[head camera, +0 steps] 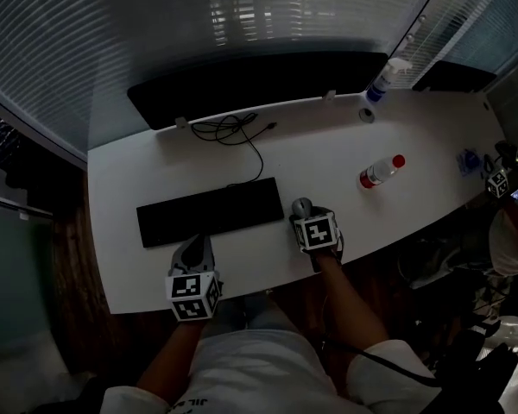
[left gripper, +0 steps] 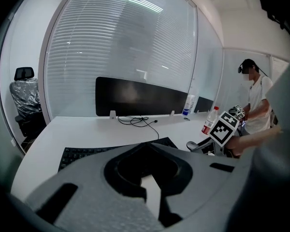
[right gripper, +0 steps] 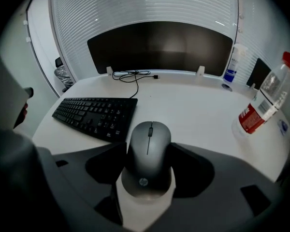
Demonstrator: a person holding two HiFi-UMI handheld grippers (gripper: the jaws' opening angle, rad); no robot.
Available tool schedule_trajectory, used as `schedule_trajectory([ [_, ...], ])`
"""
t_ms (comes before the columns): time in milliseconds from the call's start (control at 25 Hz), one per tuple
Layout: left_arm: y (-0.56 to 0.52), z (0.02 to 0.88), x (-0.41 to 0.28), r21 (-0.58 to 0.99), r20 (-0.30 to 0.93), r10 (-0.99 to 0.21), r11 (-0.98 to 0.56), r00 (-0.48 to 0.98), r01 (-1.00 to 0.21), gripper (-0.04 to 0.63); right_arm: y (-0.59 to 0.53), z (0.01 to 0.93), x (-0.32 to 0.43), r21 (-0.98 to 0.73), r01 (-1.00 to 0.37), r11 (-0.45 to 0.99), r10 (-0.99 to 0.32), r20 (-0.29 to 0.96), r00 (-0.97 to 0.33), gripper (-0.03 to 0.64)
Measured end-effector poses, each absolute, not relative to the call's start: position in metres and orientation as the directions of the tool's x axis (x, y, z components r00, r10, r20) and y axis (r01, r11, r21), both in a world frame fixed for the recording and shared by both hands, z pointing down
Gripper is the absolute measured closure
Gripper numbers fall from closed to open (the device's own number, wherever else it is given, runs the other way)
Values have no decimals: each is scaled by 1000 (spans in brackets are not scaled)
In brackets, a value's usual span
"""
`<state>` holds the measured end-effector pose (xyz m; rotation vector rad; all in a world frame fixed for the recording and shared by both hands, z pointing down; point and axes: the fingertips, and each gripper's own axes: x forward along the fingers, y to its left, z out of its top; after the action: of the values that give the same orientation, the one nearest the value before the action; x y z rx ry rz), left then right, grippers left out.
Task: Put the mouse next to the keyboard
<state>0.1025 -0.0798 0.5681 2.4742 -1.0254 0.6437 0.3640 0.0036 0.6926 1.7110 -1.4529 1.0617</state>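
A grey mouse (head camera: 302,206) (right gripper: 147,153) lies on the white desk (head camera: 328,158) just off the right end of the black keyboard (head camera: 209,211) (right gripper: 94,112). My right gripper (head camera: 304,216) (right gripper: 148,151) reaches over the desk's front edge. Its jaws stand wide on either side of the mouse, and both seem to touch its flanks. My left gripper (head camera: 194,253) (left gripper: 145,146) hovers at the keyboard's (left gripper: 87,153) near edge toward its left half, with its jaws together and nothing between them.
A dark monitor (head camera: 259,84) stands along the back, with a coiled black cable (head camera: 233,130) in front of it. A red-capped water bottle (head camera: 381,172) lies to the right of the mouse. A spray bottle (head camera: 387,78) stands at the back right. A person (left gripper: 255,100) stands at the desk's right end.
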Motion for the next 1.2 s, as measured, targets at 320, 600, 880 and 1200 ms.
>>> schedule_trajectory([
  [320, -79, 574, 94, 149, 570, -554, -657, 607, -739, 589, 1, 724, 371, -44, -984, -172, -452, 891, 39, 330],
  [600, -81, 579, 91, 143, 580, -555, -651, 597, -745, 589, -2, 725, 381, -55, -980, -190, -456, 889, 39, 330],
  [880, -81, 578, 94, 147, 578, -553, -653, 600, -743, 589, -3, 727, 379, -62, -983, -172, -464, 886, 25, 328],
  [1200, -80, 579, 89, 149, 581, -558, -643, 592, -751, 589, -1, 727, 383, -58, -977, -207, -481, 876, 50, 299],
])
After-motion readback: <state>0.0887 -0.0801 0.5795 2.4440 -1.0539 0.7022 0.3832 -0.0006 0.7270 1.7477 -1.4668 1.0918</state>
